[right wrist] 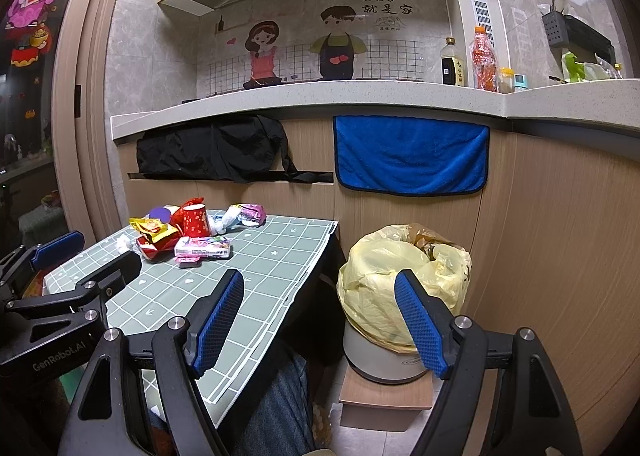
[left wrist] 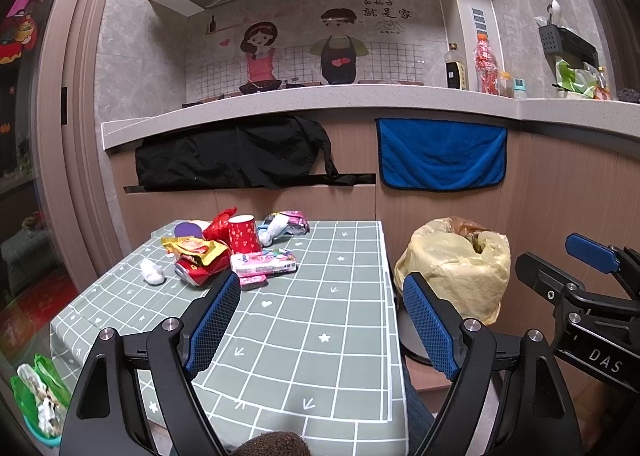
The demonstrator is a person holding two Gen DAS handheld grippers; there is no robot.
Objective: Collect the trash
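A kitchen counter [left wrist: 360, 97] is running across the back under a wall decal of two cartoon cooks with Chinese writing, too stylised to read with confidence. A black cloth [left wrist: 236, 153] and a blue towel [left wrist: 440, 153] are hanging below its edge.

In front, a low worktop [left wrist: 312, 296] is wearing a grey-green grid cover printed with small arrows, hearts and flowers. At 3 o'clock from it, a bin lined with a yellow bag [right wrist: 384, 280] is standing on a small wooden block, already holding rubbish.

The trash is sitting bunched at the worktop's 11 o'clock corner: a red paper cup [left wrist: 244, 234] with white print standing upright, a yellow snack wrapper [left wrist: 196, 248] touching a crushed red can [left wrist: 194, 274], a pink tissue pack [left wrist: 264, 262] just at 3 o'clock of the can, a pink-and-white wrapper [left wrist: 286, 223] behind the cup, and a white paper wad [left wrist: 152, 272] lying apart at 9 o'clock. Their print is too small to read.

The left gripper [left wrist: 320, 320] is hovering over the near worktop, jaws spread wide and empty. The right gripper [right wrist: 320, 320] is hanging between worktop edge and bin, jaws likewise wide, holding nothing. The left gripper's body is reading "GenRobot.AI" in the right wrist view; "DAS" is showing on the right gripper's body in the left wrist view.
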